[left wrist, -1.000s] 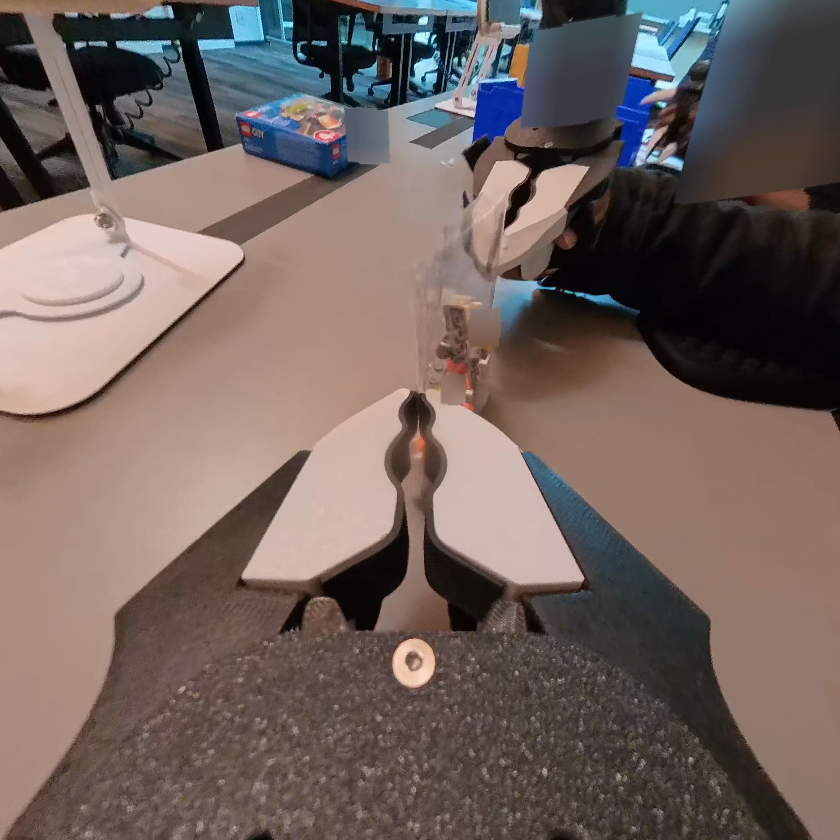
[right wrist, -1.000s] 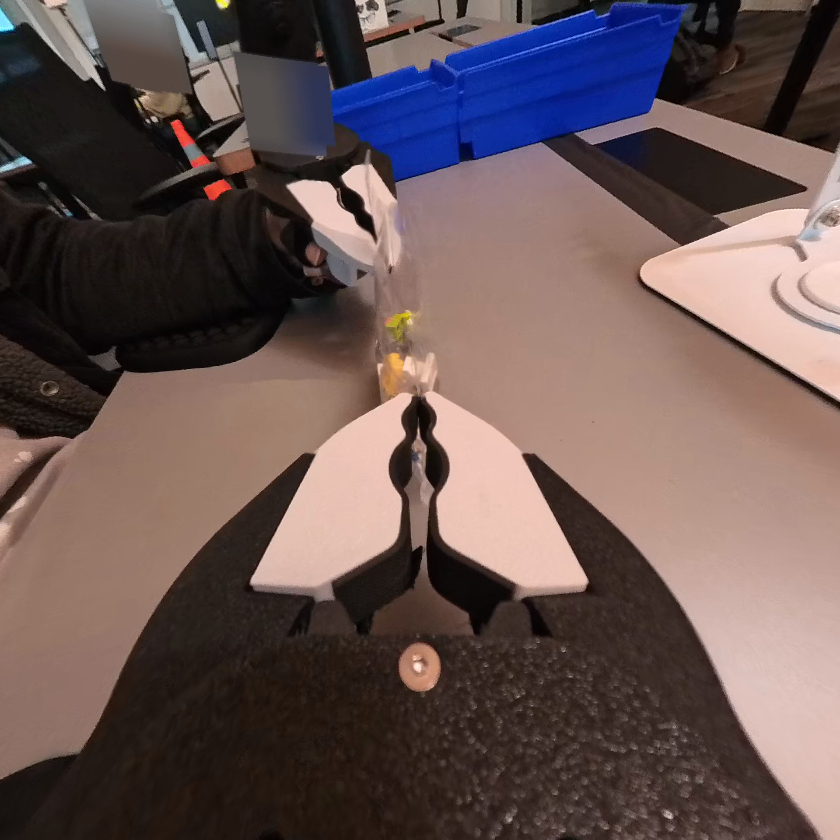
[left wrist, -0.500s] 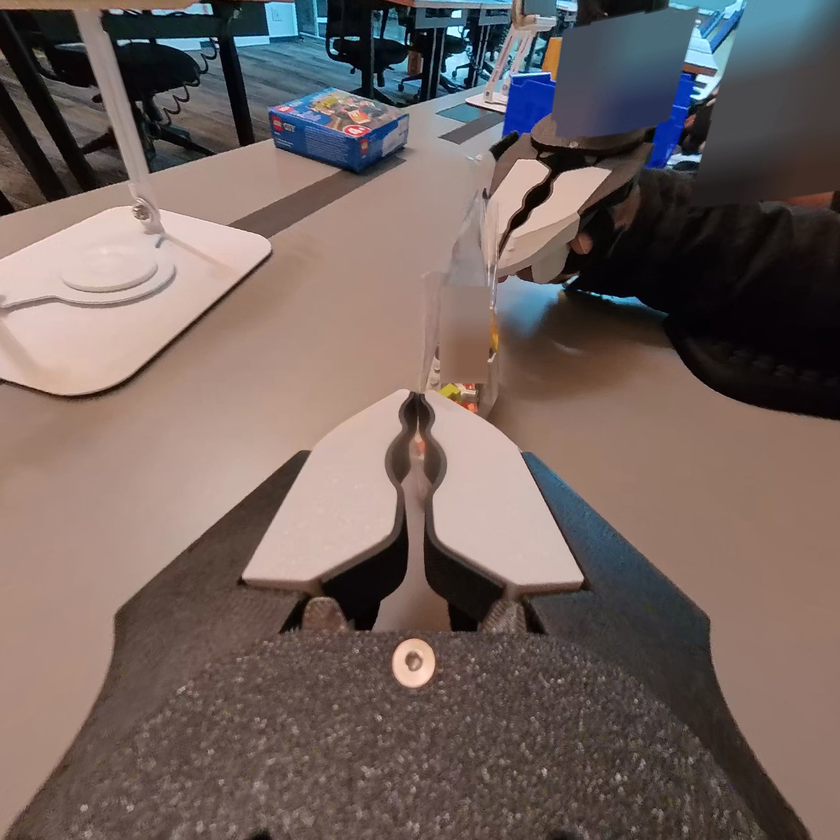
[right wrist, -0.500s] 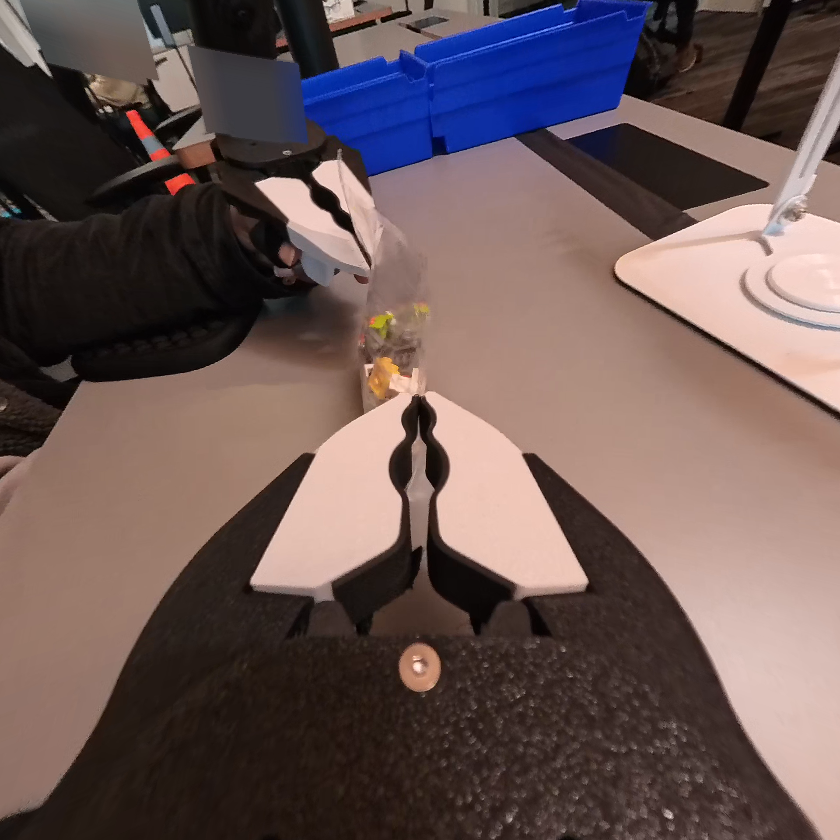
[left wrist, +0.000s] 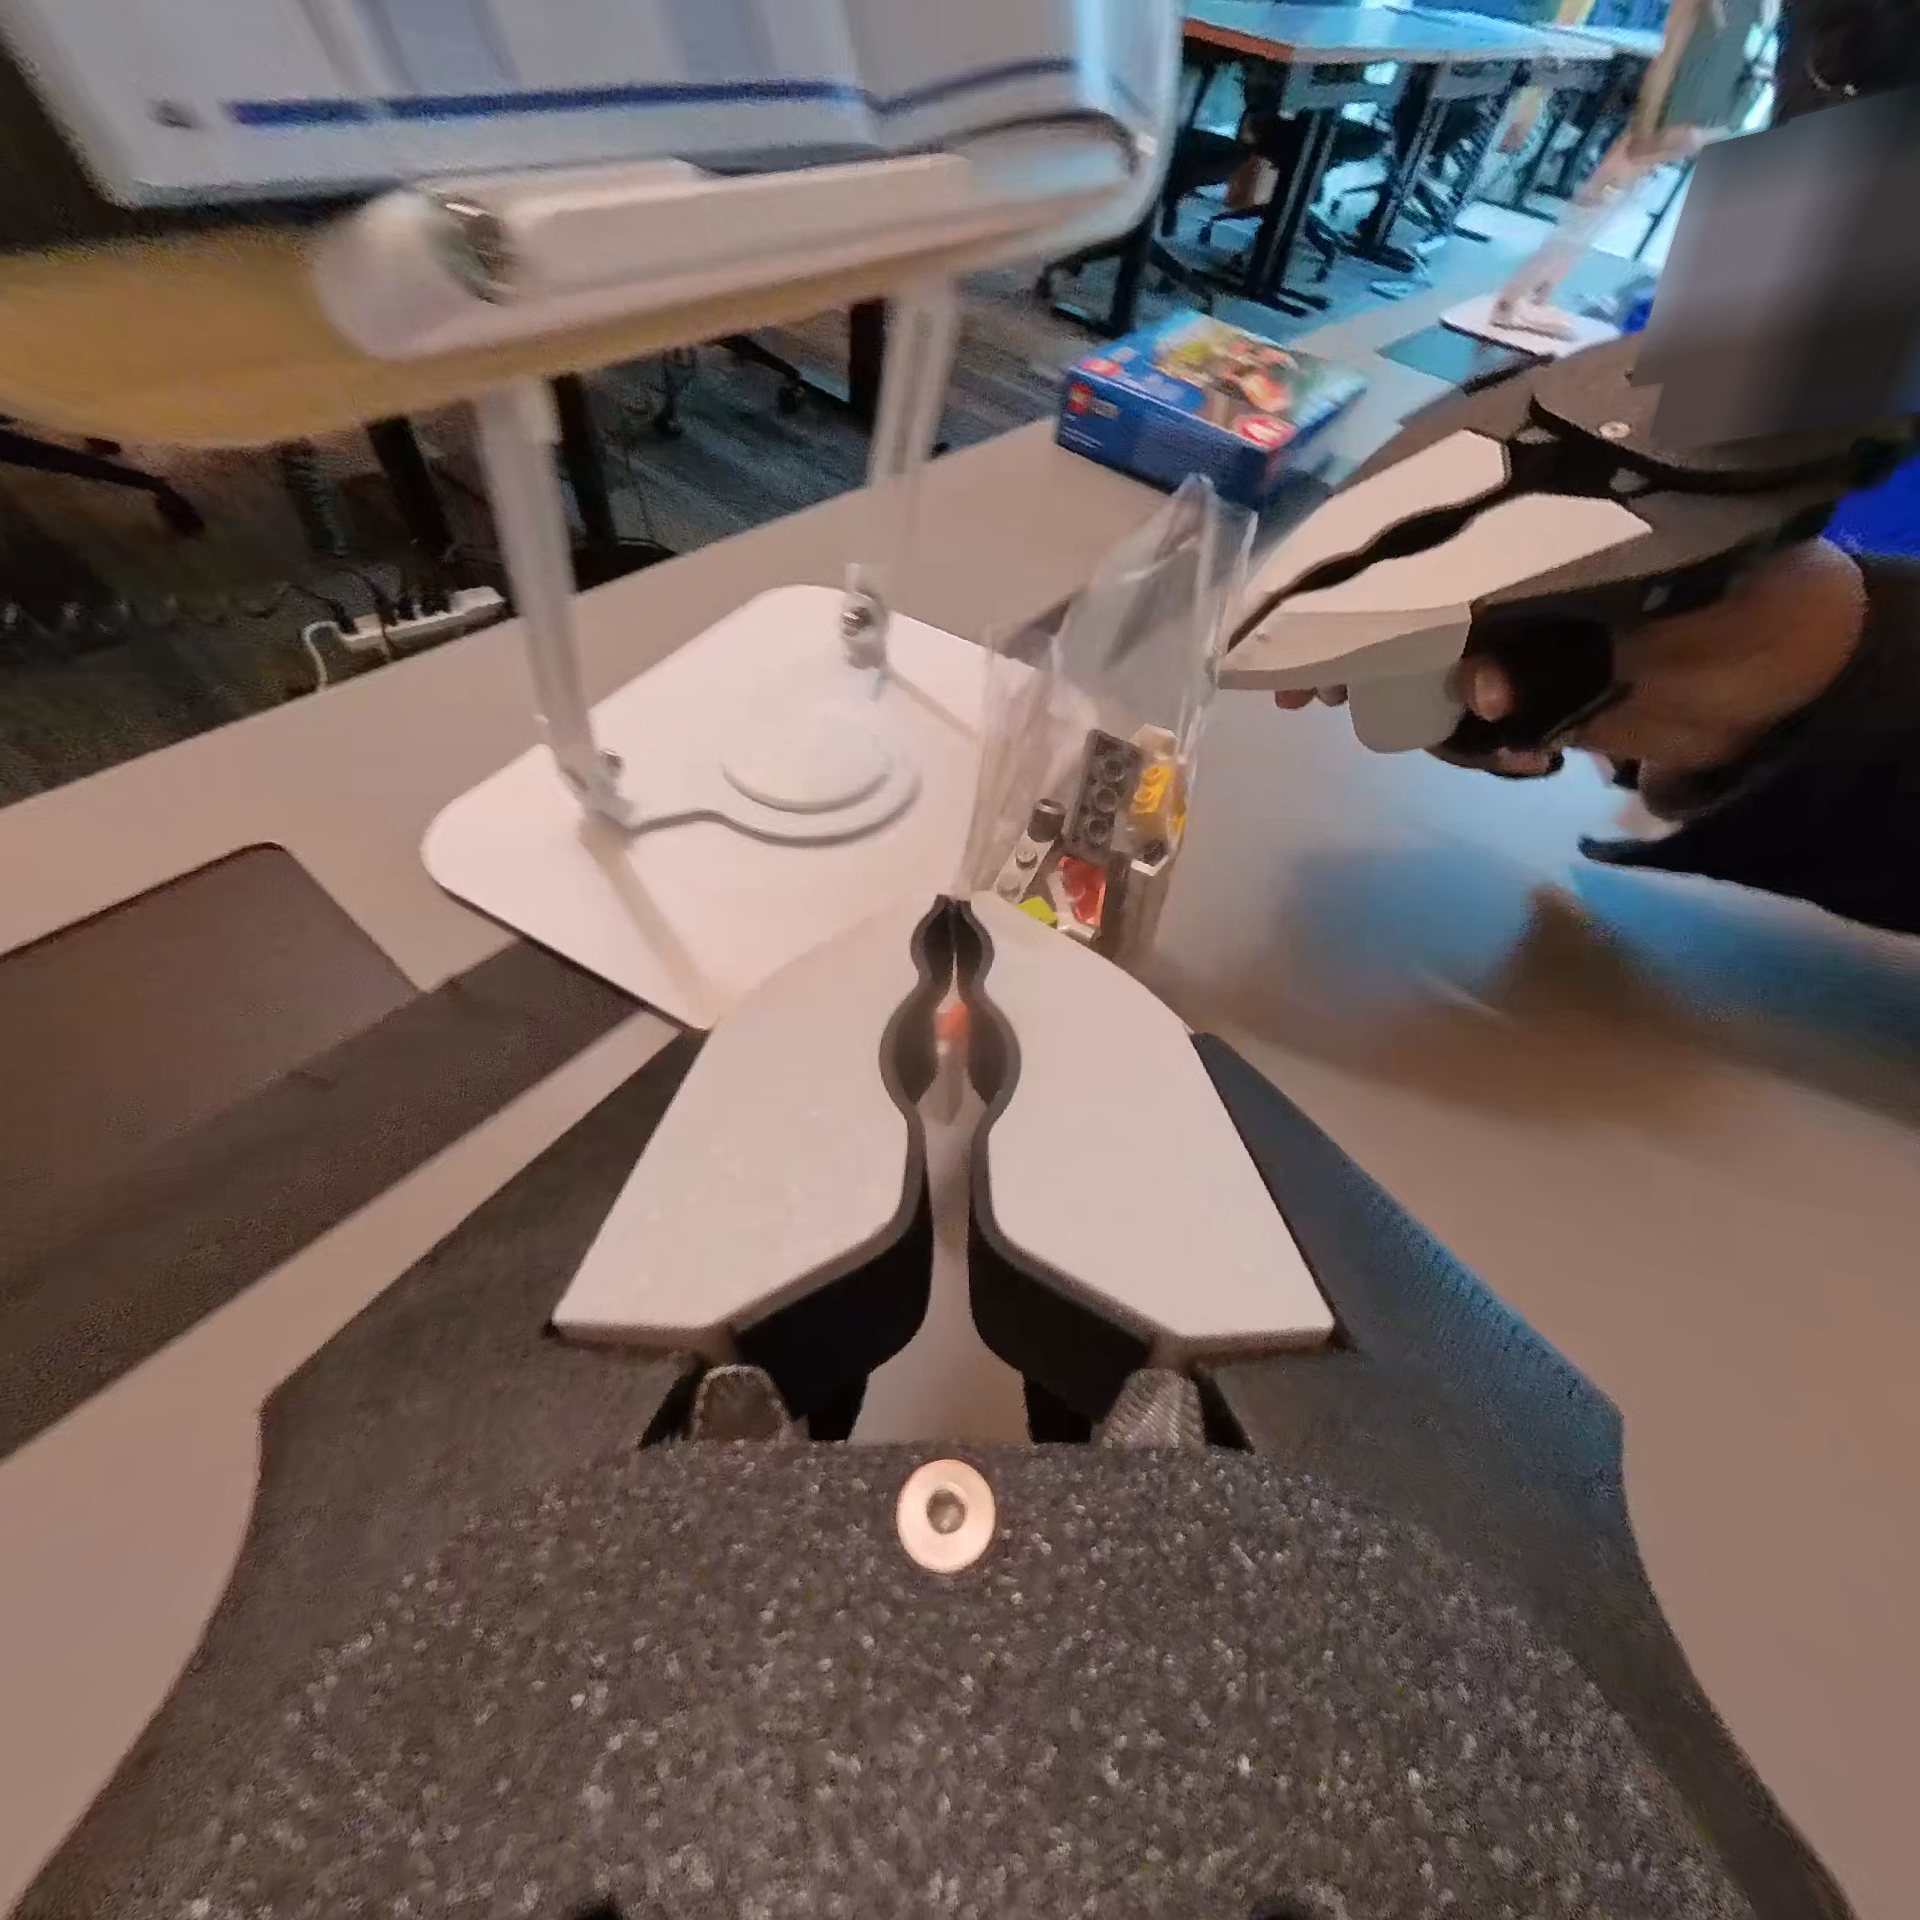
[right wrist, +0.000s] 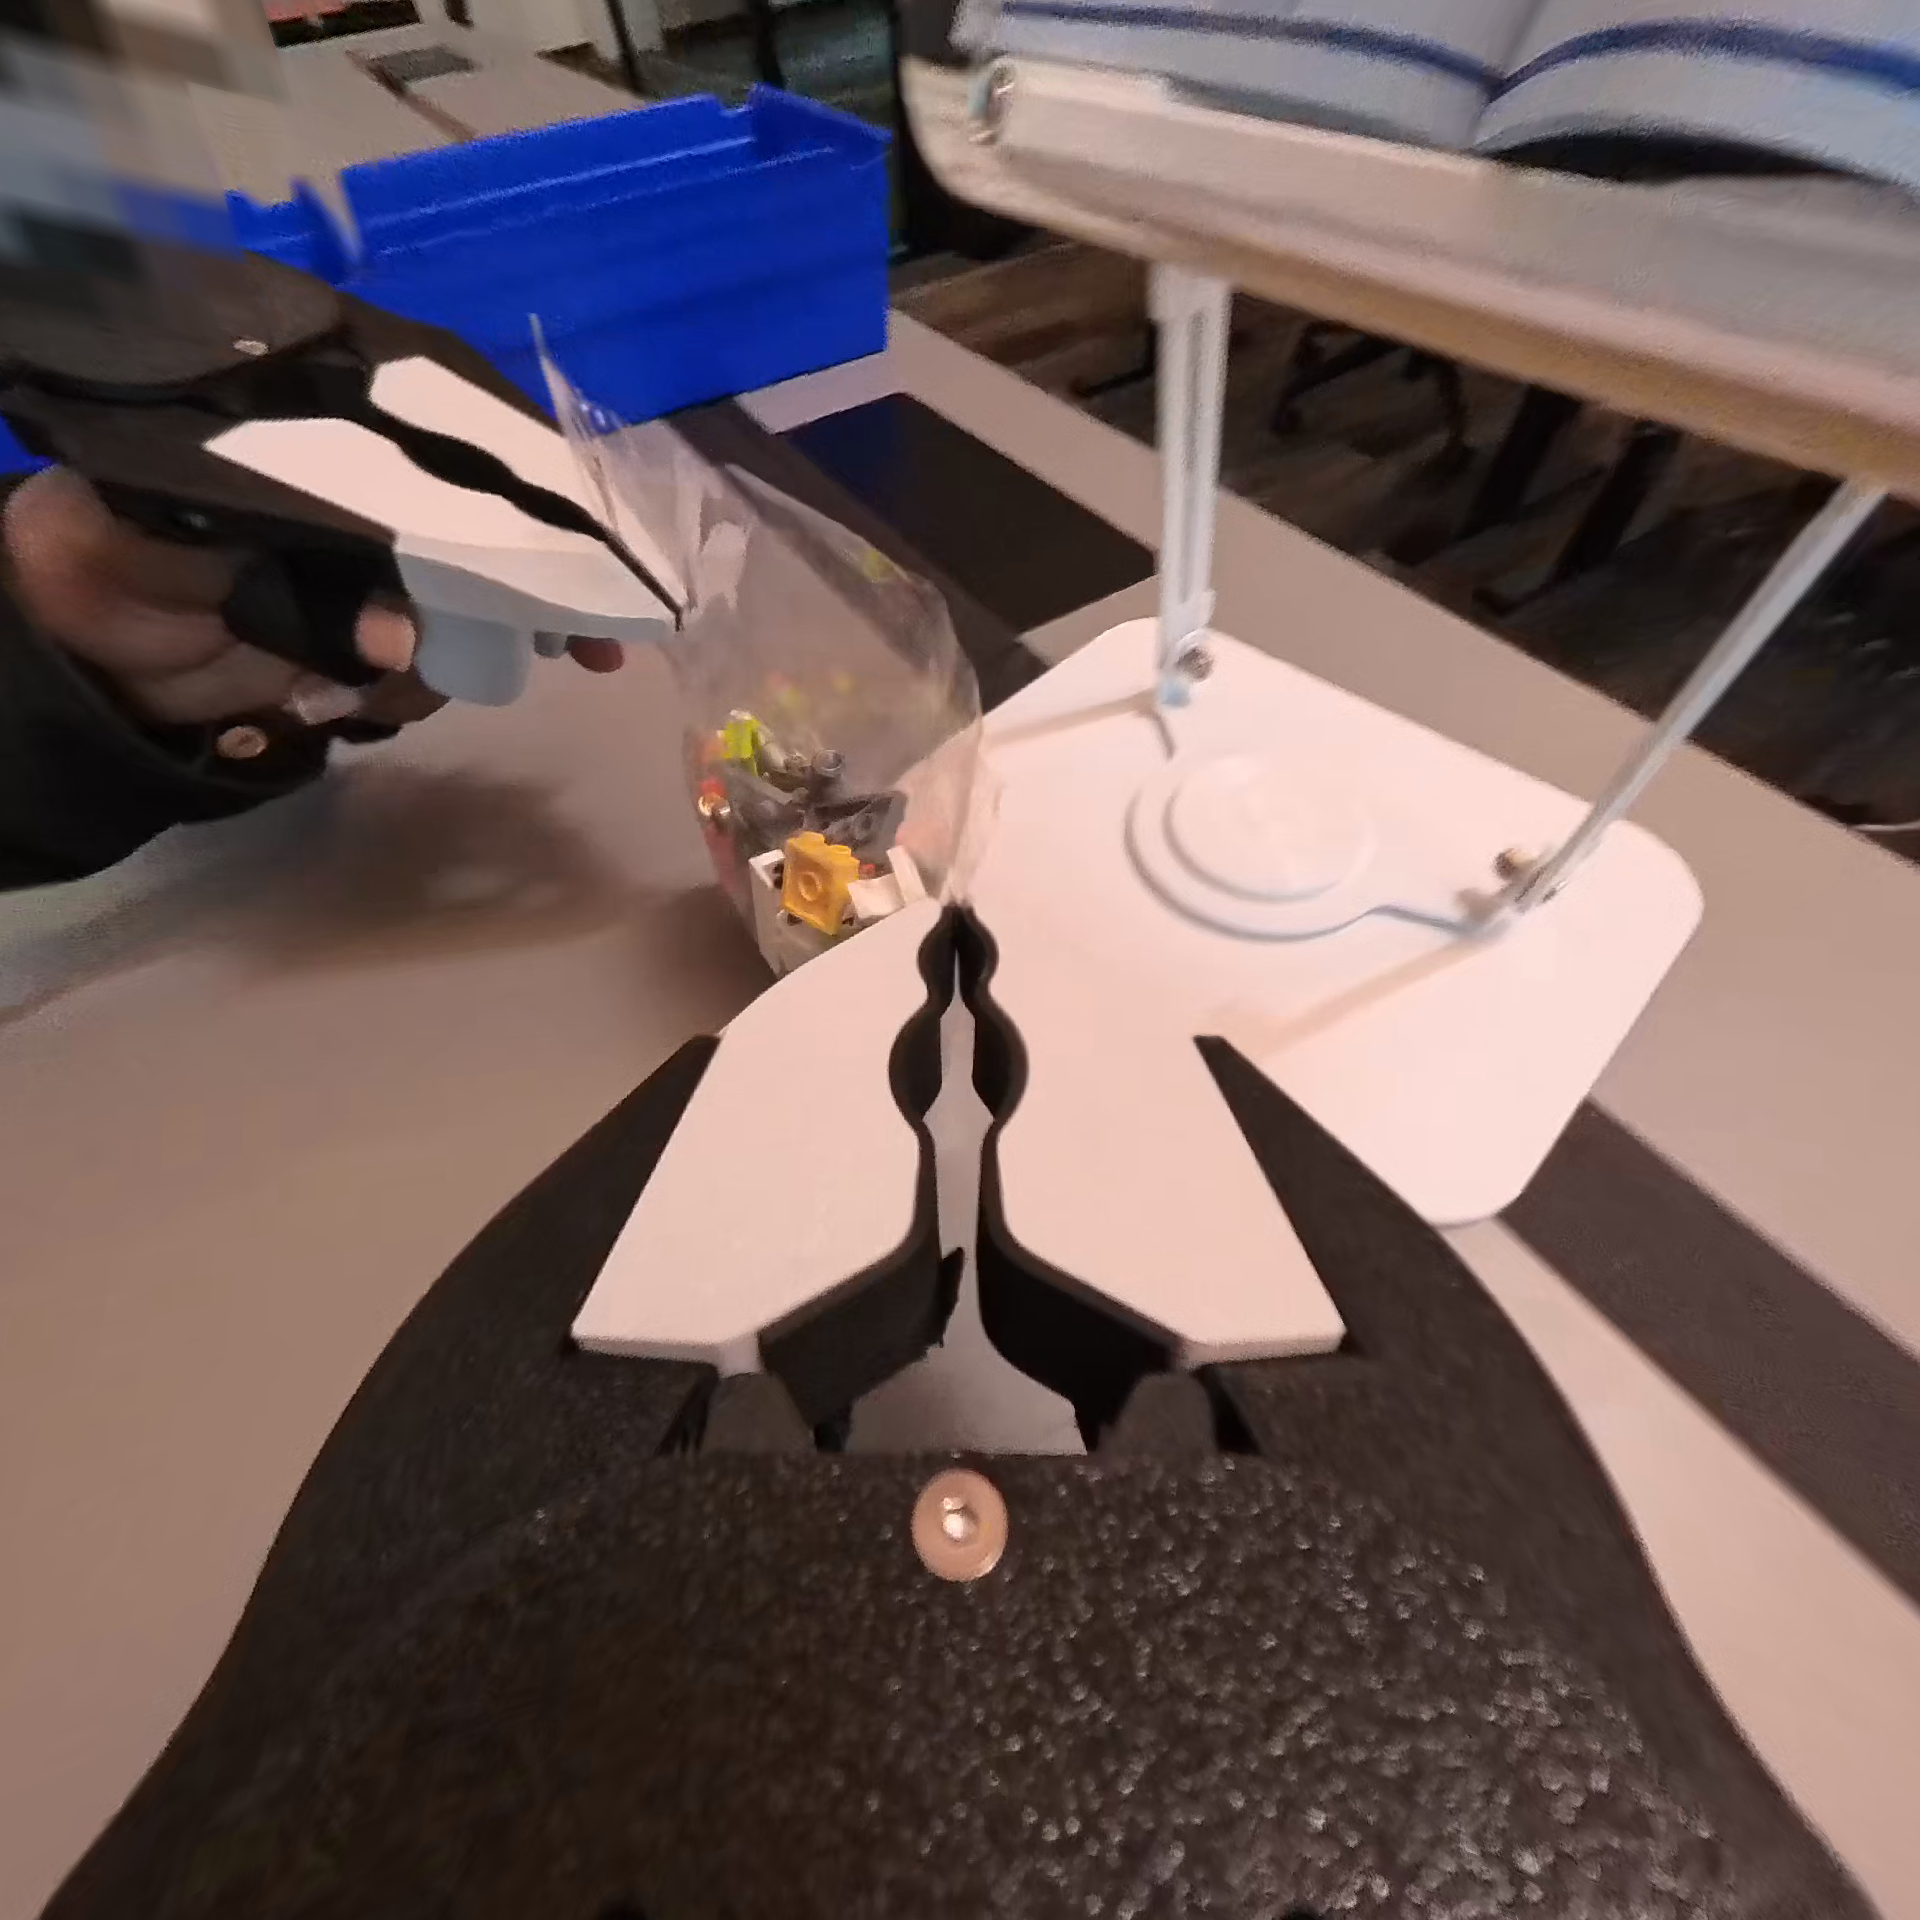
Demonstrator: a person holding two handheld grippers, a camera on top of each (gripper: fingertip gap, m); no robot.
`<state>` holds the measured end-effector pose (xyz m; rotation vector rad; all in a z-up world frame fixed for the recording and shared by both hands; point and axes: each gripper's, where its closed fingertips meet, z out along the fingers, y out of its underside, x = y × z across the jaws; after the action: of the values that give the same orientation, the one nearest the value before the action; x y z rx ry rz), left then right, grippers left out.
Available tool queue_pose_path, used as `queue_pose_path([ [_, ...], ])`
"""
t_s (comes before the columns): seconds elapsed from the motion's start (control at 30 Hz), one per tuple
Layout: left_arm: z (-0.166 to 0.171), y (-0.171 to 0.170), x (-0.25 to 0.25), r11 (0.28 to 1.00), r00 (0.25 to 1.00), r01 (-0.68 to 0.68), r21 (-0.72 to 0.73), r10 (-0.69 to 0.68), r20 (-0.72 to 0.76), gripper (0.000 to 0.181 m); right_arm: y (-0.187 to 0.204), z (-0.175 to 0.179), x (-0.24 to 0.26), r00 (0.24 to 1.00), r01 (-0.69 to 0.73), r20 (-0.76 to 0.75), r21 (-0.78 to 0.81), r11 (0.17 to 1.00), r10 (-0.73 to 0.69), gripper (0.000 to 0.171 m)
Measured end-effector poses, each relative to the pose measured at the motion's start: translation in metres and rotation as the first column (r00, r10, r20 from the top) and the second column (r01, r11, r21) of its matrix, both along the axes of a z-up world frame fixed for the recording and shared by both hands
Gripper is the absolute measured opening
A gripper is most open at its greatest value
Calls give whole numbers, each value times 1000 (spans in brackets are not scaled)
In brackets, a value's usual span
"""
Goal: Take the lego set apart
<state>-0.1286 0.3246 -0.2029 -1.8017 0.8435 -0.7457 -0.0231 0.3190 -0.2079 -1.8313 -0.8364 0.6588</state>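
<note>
Above grey table [left wrist: 1455, 1195], left gripper [left wrist: 953, 914] and right gripper [right wrist: 958, 914] pinching clear bag [right wrist: 831, 665]

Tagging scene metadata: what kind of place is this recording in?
Most likely an open-plan office or lab workspace: rows of desks with office chairs behind, a grey work table carrying a white desk stand, and blue storage bins.

Clear glossy plastic bag [left wrist: 1112, 665] pinched between both jaws, matt white gripper fingers [left wrist: 769, 1143], rough speckled black foam body [left wrist: 935, 1714], smooth matt grey tabletop [left wrist: 1610, 1195].
</note>
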Motion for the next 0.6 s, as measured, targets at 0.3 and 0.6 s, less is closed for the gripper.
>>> queue_pose_path([
  [0.3, -15, 88, -20, 995, 995, -93, -43, 94, 16, 0, 92, -10, -23, 992, 116, 41, -14, 993, -116, 0],
  [0.6, -22, 109, -22, 995, 995, -96, -17, 96, 1, 6, 114, -14, -27, 983, 169, 58, 52, 984, -172, 2],
])
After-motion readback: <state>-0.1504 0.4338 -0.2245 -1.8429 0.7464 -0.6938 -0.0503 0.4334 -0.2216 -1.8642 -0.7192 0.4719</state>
